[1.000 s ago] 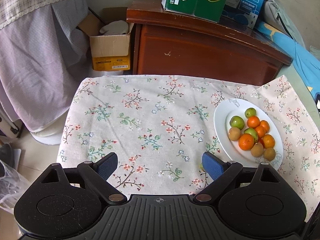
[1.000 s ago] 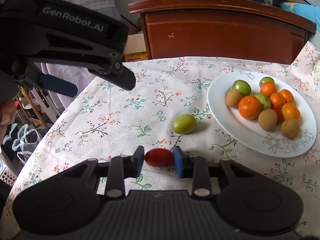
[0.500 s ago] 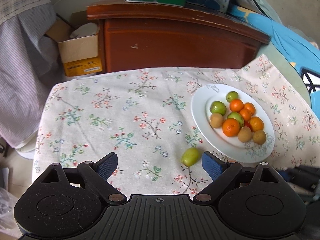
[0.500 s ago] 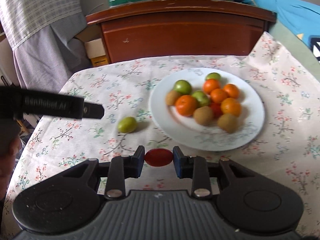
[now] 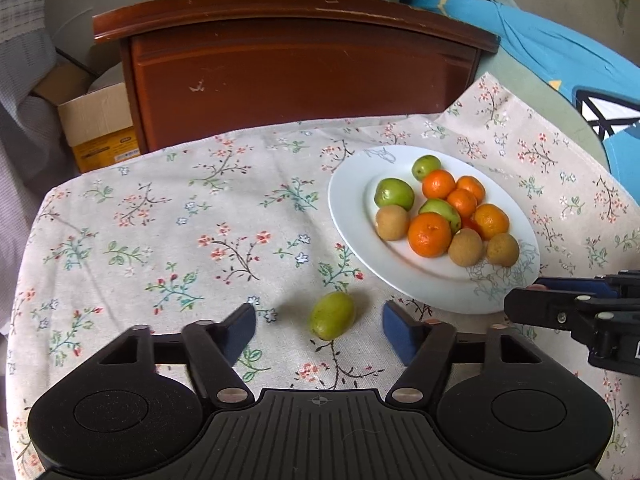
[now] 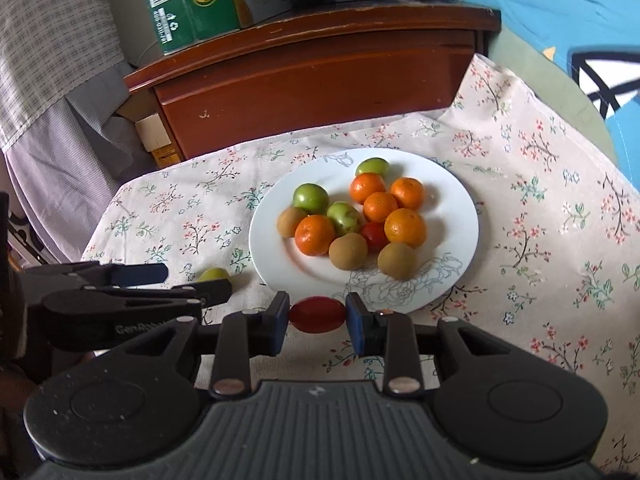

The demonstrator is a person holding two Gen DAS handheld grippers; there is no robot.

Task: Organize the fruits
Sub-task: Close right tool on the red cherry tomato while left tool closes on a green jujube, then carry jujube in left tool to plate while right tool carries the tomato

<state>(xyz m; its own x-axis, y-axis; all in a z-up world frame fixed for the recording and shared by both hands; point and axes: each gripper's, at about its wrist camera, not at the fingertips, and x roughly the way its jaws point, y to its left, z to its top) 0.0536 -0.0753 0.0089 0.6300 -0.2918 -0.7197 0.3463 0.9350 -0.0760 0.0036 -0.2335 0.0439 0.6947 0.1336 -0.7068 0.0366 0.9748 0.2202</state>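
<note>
Floral tablecloth [image 5: 168,240] fronts a brown cabinet [image 5: 296,68] at upper frame; left gripper [image 5: 319,326] spread, right gripper [image 6: 318,315] pinching a red fruit [image 6: 317,314].

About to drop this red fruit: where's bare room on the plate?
Bare room: the plate's right side and its near rim with the line drawing, just beyond the right tool holding the red fruit. The centre-left fruit pile is crowded.

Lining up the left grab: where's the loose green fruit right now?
In the left wrist view the loose green fruit lies on the tablecloth, between the open left gripper's fingers, just left of the white plate.
</note>
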